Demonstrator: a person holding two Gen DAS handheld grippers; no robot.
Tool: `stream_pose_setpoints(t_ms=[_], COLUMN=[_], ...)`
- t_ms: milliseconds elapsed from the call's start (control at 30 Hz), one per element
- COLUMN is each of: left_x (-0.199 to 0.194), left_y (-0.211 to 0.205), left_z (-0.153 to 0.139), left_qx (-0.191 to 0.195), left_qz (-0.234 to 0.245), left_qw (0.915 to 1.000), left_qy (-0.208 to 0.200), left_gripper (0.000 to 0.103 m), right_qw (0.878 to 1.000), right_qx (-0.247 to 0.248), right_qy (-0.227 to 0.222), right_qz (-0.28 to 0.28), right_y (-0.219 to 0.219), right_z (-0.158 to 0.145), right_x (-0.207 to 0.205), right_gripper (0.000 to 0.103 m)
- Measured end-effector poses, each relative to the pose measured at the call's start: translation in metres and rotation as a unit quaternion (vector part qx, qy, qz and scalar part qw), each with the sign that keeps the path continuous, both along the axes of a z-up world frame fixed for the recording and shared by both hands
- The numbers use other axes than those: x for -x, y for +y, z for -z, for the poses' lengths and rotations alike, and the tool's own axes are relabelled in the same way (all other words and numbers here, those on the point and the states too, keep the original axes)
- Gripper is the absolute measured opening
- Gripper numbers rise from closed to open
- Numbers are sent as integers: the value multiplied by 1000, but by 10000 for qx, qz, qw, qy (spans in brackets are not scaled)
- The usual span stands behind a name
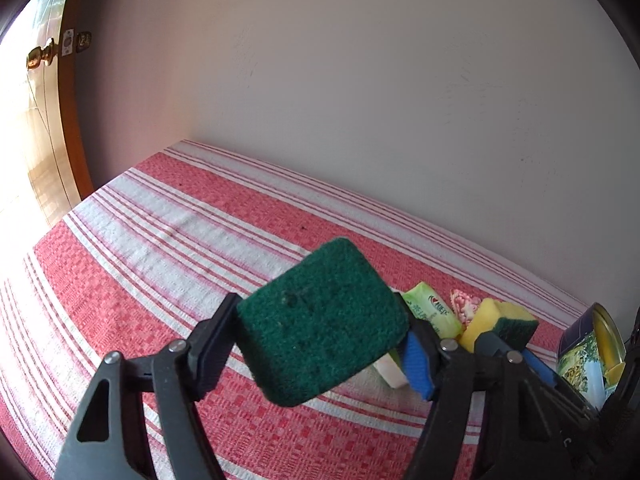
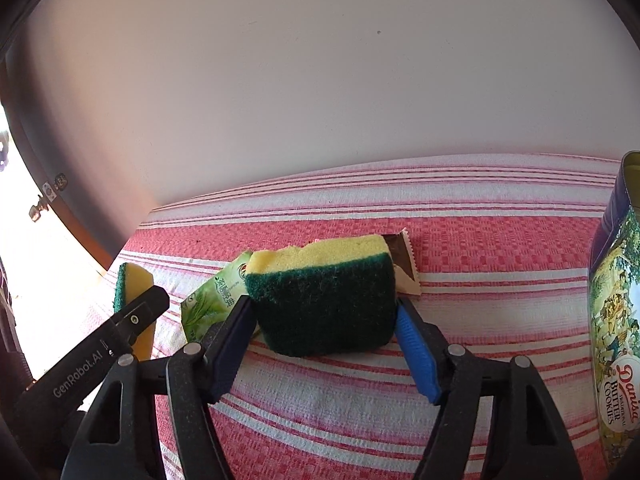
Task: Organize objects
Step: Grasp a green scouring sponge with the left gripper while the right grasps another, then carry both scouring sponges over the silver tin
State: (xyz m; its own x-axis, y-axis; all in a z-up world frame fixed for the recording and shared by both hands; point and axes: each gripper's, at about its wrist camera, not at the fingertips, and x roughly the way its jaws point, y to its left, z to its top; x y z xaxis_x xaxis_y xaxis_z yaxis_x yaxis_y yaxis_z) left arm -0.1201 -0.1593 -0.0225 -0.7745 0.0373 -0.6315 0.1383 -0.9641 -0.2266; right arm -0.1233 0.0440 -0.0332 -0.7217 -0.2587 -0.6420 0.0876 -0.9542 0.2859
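In the left wrist view my left gripper (image 1: 316, 302) is shut on a sponge (image 1: 320, 320) with its dark green scouring face up, tilted and raised off the red-and-white striped cloth (image 1: 160, 240). In the right wrist view my right gripper (image 2: 323, 302) is shut on a second sponge (image 2: 324, 300), yellow on top and green toward the camera, with both pads against its sides. Each view catches the other gripper: the right gripper (image 1: 510, 338) with its sponge (image 1: 500, 320), and the left gripper (image 2: 136, 316) with its sponge (image 2: 134, 280).
A green packet (image 2: 212, 300) and a brown wrapper (image 2: 404, 264) lie on the cloth behind the sponges. An open butter cookie tin (image 2: 612, 320) stands at the right. A pale wall backs the table. At the far left is a wooden door (image 1: 68, 128) with a brass knob.
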Motion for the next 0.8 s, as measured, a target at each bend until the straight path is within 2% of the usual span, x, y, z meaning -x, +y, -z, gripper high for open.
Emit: stream_pose_setpoints(t_ms=[167, 400, 800], left_x=[-14, -27, -46], left_y=[6, 21, 52], left_z=[-7, -15, -17], left_qx=[269, 520, 950], left_qz=[-35, 105, 311], left_qw=[9994, 9971, 9921], left_qy=[207, 538, 758], left_gripper=[73, 73, 73], right_qw=[9989, 9895, 9825], right_qx=[180, -293, -575], right_qy=[435, 1117, 1391], right_qz=[45, 870, 1093], right_y=[13, 41, 57], right_z=[-8, -23, -28], right_x=[-24, -65, -97], right_gripper=[72, 72, 72])
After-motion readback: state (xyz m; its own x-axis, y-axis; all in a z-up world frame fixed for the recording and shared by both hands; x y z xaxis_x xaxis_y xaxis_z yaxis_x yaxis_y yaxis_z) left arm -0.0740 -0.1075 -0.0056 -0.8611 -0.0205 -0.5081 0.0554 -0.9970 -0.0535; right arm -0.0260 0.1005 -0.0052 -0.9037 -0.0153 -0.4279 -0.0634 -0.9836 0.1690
